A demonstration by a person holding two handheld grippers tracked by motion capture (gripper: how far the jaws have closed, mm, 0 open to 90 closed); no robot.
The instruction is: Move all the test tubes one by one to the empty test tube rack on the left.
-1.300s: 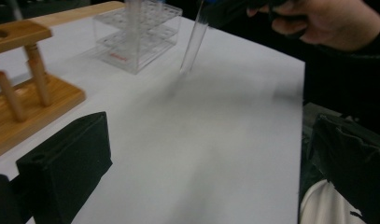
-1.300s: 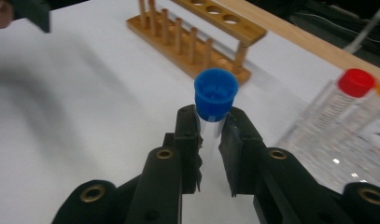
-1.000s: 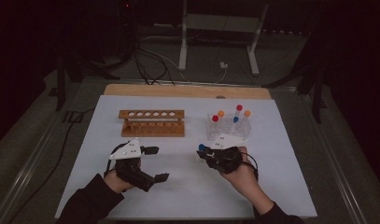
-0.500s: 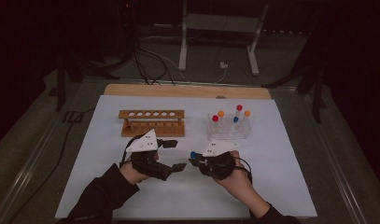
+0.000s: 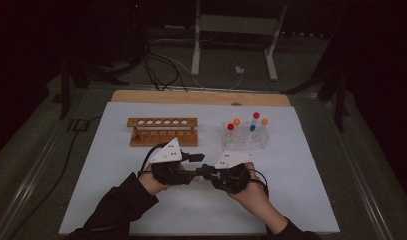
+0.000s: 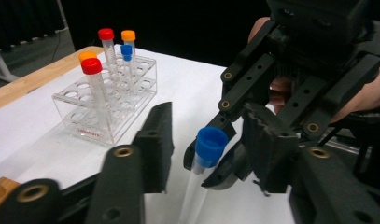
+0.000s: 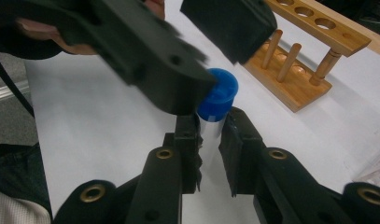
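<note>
A clear tube with a blue cap [image 6: 210,145] is held above the white bench [image 5: 116,200], near its front middle, between the person's two hands. The right claw [image 7: 211,135] is clamped on the clear body of the tube just below the cap, as its own view shows, with both black jaws pressed against the plastic. The left claw [image 6: 204,140] reaches in from the other side with the blue cap between its jaws; those jaws have just been closing, and in the left gripper view there looks to be a gap on either side of the cap, though the blur in the right gripper view makes it hard to be sure that neither pad touches. In the high view the two claws meet tip to tip, the left claw [image 5: 193,159] and the right claw [image 5: 207,172] almost in line, with the blue cap [image 5: 205,166] a small dot between them. Behind them on the bench stands a clear plastic rack [image 5: 245,141] that holds five more tubes, two with red caps, two with orange and one with blue; in the left gripper view the same rack [image 6: 108,116] sits off to the left of the held tube. To the left of that rack in the high view stands a wooden rack [image 5: 162,131] with a row of empty round holes, and its pegs and base [image 7: 299,65] appear just beyond the cap in the right gripper view.
</note>
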